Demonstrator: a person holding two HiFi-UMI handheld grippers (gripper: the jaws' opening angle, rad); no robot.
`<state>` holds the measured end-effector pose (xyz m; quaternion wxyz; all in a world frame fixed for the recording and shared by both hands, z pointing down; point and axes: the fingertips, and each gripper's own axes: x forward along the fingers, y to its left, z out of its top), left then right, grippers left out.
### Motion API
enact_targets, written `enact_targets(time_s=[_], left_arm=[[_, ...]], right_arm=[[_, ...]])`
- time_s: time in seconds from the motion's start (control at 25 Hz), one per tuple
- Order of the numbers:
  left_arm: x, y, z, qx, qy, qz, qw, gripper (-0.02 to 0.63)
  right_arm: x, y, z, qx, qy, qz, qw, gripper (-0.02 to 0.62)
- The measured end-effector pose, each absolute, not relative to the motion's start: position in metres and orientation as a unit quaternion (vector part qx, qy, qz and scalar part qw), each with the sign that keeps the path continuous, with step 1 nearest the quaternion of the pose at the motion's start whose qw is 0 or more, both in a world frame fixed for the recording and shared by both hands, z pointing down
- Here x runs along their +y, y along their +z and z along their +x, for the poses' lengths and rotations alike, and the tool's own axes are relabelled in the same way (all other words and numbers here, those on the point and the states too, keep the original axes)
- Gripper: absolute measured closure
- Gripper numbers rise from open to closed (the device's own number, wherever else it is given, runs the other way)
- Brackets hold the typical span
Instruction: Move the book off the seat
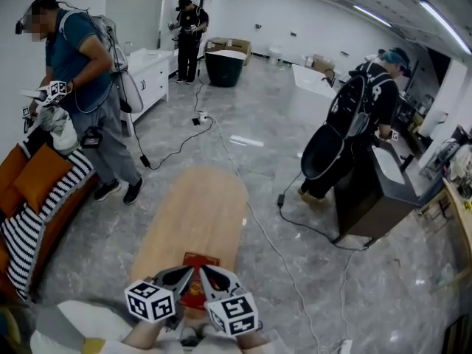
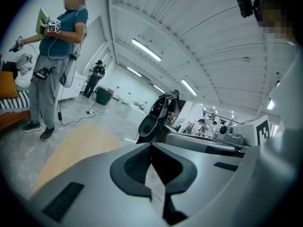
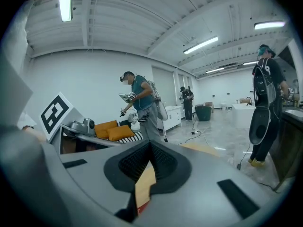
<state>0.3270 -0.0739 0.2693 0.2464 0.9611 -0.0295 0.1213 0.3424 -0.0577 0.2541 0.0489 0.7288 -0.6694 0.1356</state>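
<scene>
A red book (image 1: 196,293) lies at the near end of a long light wooden seat (image 1: 195,212). Both grippers hover side by side just over the book's near part, their tips close together. My left gripper (image 1: 189,273) is shut with nothing between its pads, and in the left gripper view (image 2: 151,148) its jaws meet over the seat (image 2: 75,148). My right gripper (image 1: 206,271) is also shut and holds nothing. In the right gripper view (image 3: 151,145), a sliver of the book (image 3: 140,203) shows below the closed tips.
A sofa with orange cushions (image 1: 33,179) stands at the left, with a person (image 1: 81,87) beside it. Cables (image 1: 273,242) trail over the grey floor to the right of the seat. Another person (image 1: 361,116) bends over a dark cabinet (image 1: 376,198) at the right.
</scene>
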Motion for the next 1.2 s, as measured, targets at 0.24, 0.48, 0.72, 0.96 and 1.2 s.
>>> enact_targets(time_s=[0.24, 0.48, 0.72, 0.96, 1.2], left_arm=[[-0.075, 0.267, 0.334, -0.034, 0.128, 0.96, 0.245, 0.6], [-0.072, 0.272, 0.334, -0.037, 0.133, 0.959, 0.248, 0.6], [-0.071, 0.272, 0.328, -0.04, 0.133, 0.958, 0.251, 0.6], [-0.063, 0.272, 0.328, -0.04, 0.133, 0.958, 0.252, 0.6], [-0.059, 0.277, 0.322, -0.042, 0.132, 0.956, 0.259, 0.6]], right_arm=[[-0.057, 0.25, 0.353, -0.669, 0.144, 0.727, 0.052, 0.584], [-0.059, 0.255, 0.347, -0.678, 0.149, 0.718, 0.054, 0.584], [-0.055, 0.258, 0.343, -0.679, 0.148, 0.717, 0.055, 0.584], [-0.046, 0.254, 0.342, -0.678, 0.147, 0.718, 0.053, 0.584], [-0.041, 0.259, 0.334, -0.68, 0.14, 0.718, 0.054, 0.584]])
